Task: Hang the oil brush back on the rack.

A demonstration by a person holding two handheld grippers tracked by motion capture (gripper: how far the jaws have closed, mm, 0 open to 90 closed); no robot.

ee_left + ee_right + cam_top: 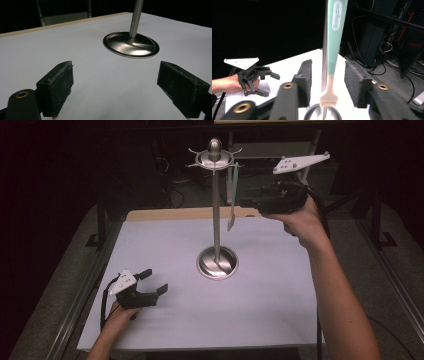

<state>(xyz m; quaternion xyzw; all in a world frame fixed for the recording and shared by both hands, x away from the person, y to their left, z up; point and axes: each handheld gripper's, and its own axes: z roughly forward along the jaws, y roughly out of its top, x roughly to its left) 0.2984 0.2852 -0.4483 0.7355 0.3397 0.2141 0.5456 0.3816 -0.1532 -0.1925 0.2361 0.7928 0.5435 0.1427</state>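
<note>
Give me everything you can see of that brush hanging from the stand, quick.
The brush hangs upright from a hook on the metal stand's top ring, bristle end down. Its handle is mint green with a whitish oval patch high up, turning cream toward a flat head with short, comb-like bristles. It looks like silicone or plastic. It hangs just beside the pole, well above the base. The right claw is open, one jaw on either side of it, not touching yet.

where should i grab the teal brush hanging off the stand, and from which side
Grip the brush on its flat teal handle, above the bristle head, jaws across the width. It hangs upright from the stand, close beside the pole, so approach from the side away from the pole. The right gripper is open there, jaws either side of it.
</note>
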